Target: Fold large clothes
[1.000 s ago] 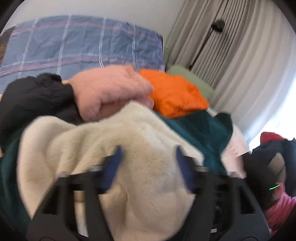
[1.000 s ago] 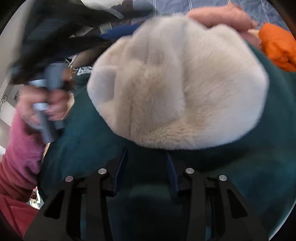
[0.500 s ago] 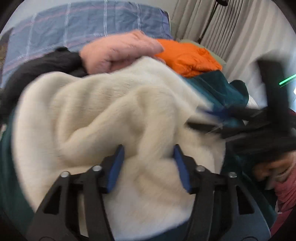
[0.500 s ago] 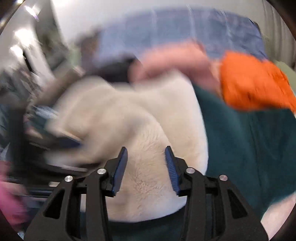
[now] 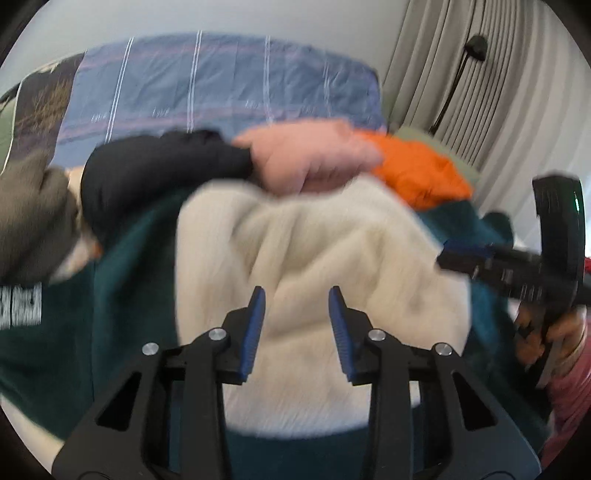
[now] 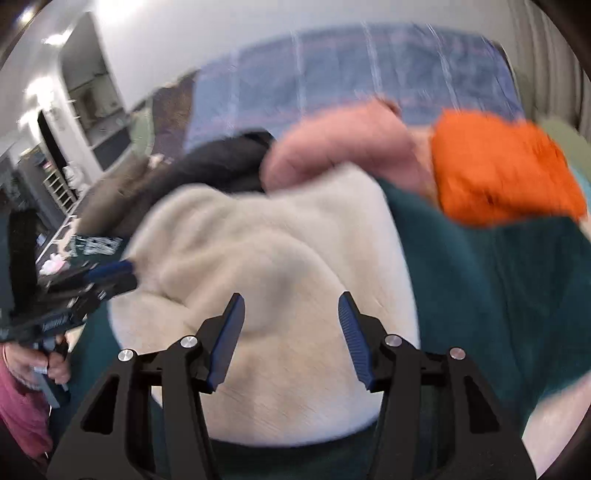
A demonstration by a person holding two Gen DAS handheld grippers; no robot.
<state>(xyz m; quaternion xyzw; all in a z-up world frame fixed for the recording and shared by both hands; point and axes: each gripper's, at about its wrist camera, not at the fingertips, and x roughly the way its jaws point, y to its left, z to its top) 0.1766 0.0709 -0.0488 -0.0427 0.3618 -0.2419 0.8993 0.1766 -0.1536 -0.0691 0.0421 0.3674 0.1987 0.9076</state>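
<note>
Your left gripper (image 5: 295, 325) is closing and your right gripper (image 6: 291, 332) opening — both part-open, pads off the cloth. Between them the cream fleece garment (image 5: 317, 258) lies bunched on the teal garment (image 6: 498, 295), long axis running near to far; orange garment (image 6: 498, 173) far right.

Plain white wall (image 5: 258, 18) across top of frame. Pleated pale curtains (image 5: 498, 92) at upper right, black floor lamp (image 5: 476, 46) standing before them. Right wrist view, upper left: open shelving (image 6: 59, 184), bright ceiling lights (image 6: 53, 38), blurred.
</note>
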